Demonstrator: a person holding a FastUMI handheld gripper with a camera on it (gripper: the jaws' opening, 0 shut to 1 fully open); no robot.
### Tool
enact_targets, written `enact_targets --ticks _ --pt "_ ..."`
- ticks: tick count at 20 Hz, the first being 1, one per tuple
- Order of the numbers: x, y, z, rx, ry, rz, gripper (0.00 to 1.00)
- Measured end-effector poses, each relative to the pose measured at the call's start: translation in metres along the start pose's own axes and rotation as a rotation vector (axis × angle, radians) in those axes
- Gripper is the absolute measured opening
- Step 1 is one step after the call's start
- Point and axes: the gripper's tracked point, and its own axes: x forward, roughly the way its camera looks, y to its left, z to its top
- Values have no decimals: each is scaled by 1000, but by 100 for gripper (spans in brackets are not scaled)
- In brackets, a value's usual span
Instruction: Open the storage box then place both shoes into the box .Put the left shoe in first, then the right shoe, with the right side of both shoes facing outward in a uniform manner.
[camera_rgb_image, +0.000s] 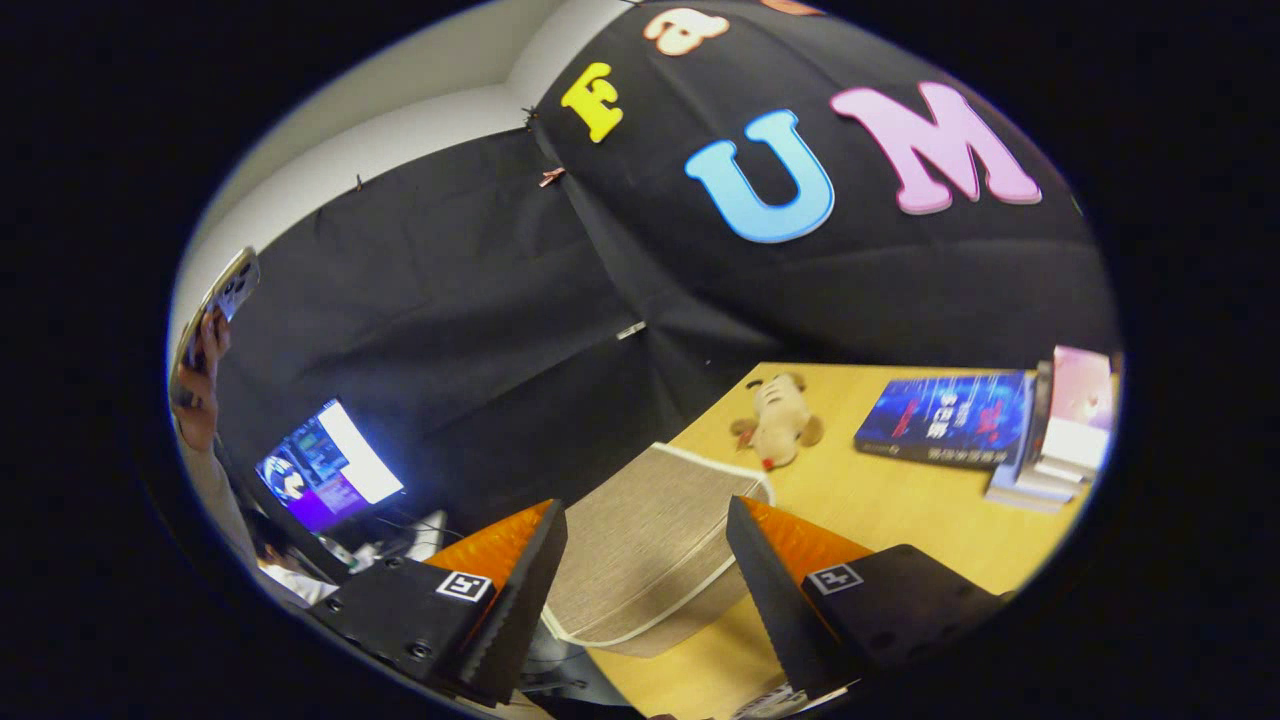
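Note:
A beige fabric storage box (650, 545) with white piping sits on the wooden table (900, 500), its lid down. It lies just ahead of my gripper (640, 560), partly between the two fingers. The fingers stand apart and touch nothing, so the gripper is open. The view is strongly tilted. I see no shoes from here.
A small plush dog (780, 420) lies on the table beyond the box. A blue book (945, 418) and a stack of books (1060, 430) lie further right. Off the table's left side are a lit monitor (330, 465) and a person's hand holding a phone (215, 310).

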Motion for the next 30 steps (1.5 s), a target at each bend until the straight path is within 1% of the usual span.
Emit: enact_targets --ticks 2,4,7,9,11,13,16,18,19,21,23,24,25,27,29,30 --pt "8 -16 -23 100 44 57 98" --pt "11 -30 -41 163 82 85 98" --pt "12 -46 -72 291 136 153 98" --pt "13 -52 -81 412 164 224 98" --pt "16 -48 -86 560 191 321 98" --pt "23 -54 -98 646 211 360 98" --pt "34 -58 -114 737 243 415 97" --pt "42 -59 -123 780 269 429 97" --pt "45 -57 -125 804 276 442 97" --pt "49 -44 -124 859 284 499 97" --pt "50 -34 -129 897 319 542 96" --pt "55 -34 -132 909 330 543 95" --pt "55 -33 -136 931 349 545 79" --pt "60 -38 -148 941 375 520 46" --pt "60 -33 -147 923 354 512 13" --pt "57 -27 -142 913 342 524 8"
